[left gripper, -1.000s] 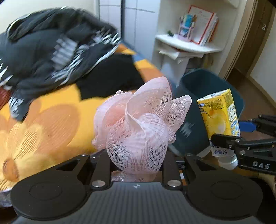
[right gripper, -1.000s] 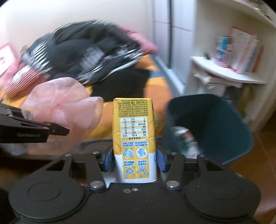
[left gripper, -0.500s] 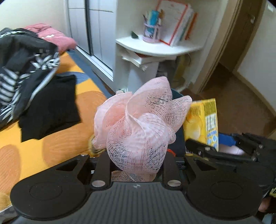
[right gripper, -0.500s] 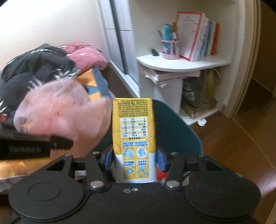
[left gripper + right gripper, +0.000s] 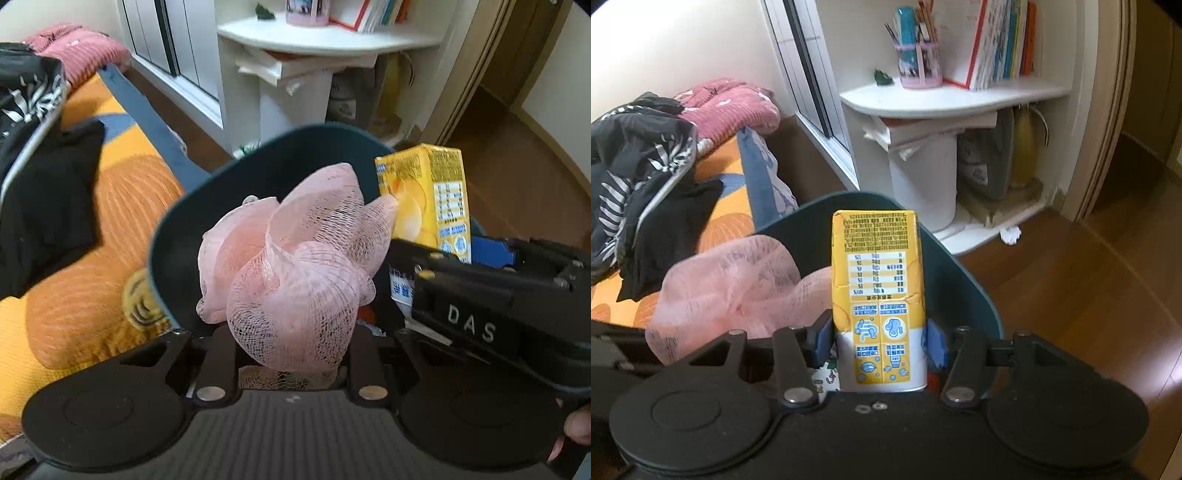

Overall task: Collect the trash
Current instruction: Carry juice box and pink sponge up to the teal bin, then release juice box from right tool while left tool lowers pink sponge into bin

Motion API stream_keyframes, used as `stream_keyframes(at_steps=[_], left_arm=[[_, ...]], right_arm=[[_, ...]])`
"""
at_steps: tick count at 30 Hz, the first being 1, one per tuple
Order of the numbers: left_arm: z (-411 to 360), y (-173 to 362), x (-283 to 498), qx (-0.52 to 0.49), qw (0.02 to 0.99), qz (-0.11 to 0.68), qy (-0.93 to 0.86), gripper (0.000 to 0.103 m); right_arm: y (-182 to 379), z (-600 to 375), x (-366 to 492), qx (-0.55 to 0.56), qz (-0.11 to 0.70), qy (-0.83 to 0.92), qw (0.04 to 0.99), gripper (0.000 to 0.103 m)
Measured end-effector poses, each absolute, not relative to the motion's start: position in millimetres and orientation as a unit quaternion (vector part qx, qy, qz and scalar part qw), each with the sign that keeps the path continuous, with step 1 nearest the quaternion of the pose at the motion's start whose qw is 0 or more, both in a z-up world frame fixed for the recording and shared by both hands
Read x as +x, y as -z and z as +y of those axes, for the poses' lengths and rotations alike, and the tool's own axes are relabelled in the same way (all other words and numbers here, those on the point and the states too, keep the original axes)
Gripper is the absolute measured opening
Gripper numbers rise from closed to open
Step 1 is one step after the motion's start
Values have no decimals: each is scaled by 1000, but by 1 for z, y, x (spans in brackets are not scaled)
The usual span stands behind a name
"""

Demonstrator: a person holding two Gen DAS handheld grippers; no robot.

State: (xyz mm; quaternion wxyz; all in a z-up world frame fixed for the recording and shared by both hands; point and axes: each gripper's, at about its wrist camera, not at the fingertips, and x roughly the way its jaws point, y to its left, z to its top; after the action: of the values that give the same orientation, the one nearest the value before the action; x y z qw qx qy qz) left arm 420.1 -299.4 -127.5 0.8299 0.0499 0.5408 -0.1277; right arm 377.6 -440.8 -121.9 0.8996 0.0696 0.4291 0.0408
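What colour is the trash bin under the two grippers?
Dark teal trash bin, clearest in the left wrist view.

Both grippers are matte black plastic. The left gripper has a ribbed grey-black deck with a tiny white logo, two big round discs either side, and a silver screw at each finger base. The right gripper has the same discs and screws, but blue pads on its fingers and two small holes mid-deck. From the left cam its side reads "DAS" in white. A bit of skin peeks in bottom right.
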Motion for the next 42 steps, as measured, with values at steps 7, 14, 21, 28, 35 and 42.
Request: stream_keyframes(at_steps=[7,14,21,28,35,42], left_arm=[[-315,151,421,64,814,562,134,21],[-318,154,418,68,810,566,135,40],[-309,134,405,50,822,549,142,59],[-289,107,393,23,832,536,141,74],[-272,80,380,-7,842,522,140,79],[-263,66,372,-22,844,514,149,79]], right_arm=[[132,-444,381,69,438,-23,896,51],[129,-443,376,70,437,-10,897,51],[111,-444,363,80,428,-6,900,51],[82,-437,341,74,417,-3,906,51],[51,-427,315,72,398,-16,914,51],[28,-426,298,76,374,-16,924,51]])
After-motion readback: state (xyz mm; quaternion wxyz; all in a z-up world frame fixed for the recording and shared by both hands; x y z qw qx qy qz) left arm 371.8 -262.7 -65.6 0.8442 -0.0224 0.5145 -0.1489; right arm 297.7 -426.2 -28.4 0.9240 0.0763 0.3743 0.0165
